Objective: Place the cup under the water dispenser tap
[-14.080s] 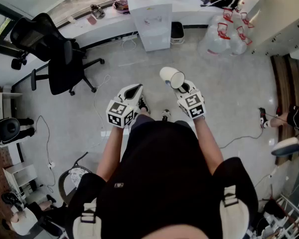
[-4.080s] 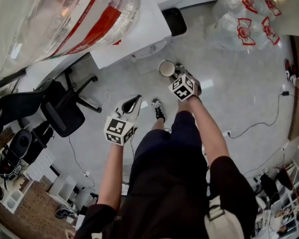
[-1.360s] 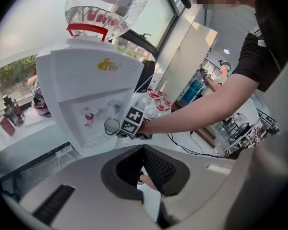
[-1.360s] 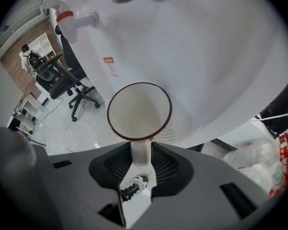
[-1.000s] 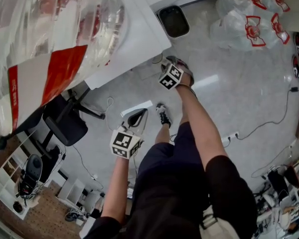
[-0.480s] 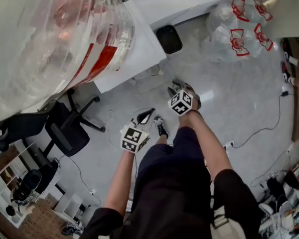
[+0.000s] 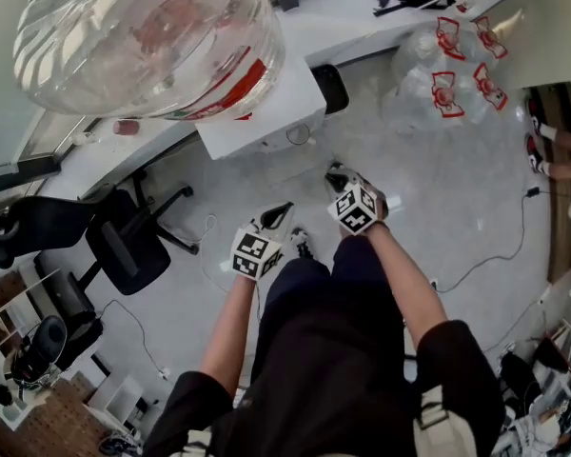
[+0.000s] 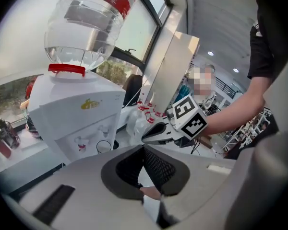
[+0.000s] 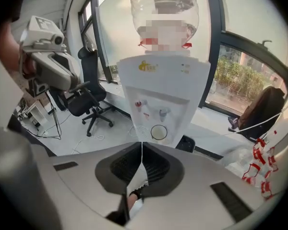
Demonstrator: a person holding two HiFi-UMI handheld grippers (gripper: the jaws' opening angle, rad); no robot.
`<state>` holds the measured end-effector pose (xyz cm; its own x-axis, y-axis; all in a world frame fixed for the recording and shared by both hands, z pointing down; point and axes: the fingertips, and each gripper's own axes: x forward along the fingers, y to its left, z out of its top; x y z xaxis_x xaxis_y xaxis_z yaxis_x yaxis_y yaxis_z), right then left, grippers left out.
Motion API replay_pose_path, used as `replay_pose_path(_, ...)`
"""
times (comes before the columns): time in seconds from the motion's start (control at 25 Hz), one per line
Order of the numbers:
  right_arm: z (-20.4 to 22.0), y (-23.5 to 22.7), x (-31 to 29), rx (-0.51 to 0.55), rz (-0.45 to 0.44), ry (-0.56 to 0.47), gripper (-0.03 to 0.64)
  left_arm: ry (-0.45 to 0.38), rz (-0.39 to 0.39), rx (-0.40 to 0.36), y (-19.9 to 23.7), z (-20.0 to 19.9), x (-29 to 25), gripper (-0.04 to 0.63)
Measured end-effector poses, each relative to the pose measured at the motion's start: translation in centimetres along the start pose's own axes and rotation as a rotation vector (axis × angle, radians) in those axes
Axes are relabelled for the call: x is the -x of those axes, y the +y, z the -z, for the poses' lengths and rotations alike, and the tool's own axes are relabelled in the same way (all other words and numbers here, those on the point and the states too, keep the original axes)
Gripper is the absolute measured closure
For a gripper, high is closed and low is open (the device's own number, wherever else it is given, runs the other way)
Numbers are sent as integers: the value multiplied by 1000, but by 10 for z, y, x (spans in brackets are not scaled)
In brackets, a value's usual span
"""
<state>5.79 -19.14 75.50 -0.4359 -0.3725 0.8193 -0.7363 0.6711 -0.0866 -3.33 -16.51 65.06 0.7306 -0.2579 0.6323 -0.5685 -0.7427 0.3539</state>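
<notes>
- water dispenser: white body, yellow logo
- taps: one tap red, the other tap blue-grey
- bottle: clear, red label, red collar
- cup: pale, dark outline at the mouth
- office chair: black
- floor: pale grey
- empty jugs: clear, red handles

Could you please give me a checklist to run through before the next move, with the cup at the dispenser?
1. The cup stands in the water dispenser recess, below the taps: ok.
2. It is centred under one tap: cannot tell.
3. The right gripper is shut and empty: ok.
4. The left gripper is shut and empty: ok.
5. Both are clear of the dispenser: ok.
6. The bottle is seated on top: ok.
</notes>
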Motion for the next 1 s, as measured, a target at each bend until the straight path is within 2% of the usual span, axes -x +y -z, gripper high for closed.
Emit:
replay_pose_path(0.2, -7, 27, 28, -22, -34, -58, 617, -64, -27, 37, -1, -9, 23, 600)
replay_pose_path(0.44, -19, 68, 54, -54, -107, -98, 620, -139, -51, 28, -1, -5, 52, 600)
replay_pose_path(0.64, -33, 89, 64, -77, -63, -158, 620, -170, -61, 27, -6, 2, 81, 598)
replay_pose_path(1.0, -47, 126, 94, -51, 72, -242, 620, -192, -38, -34, -29, 31, 122, 598)
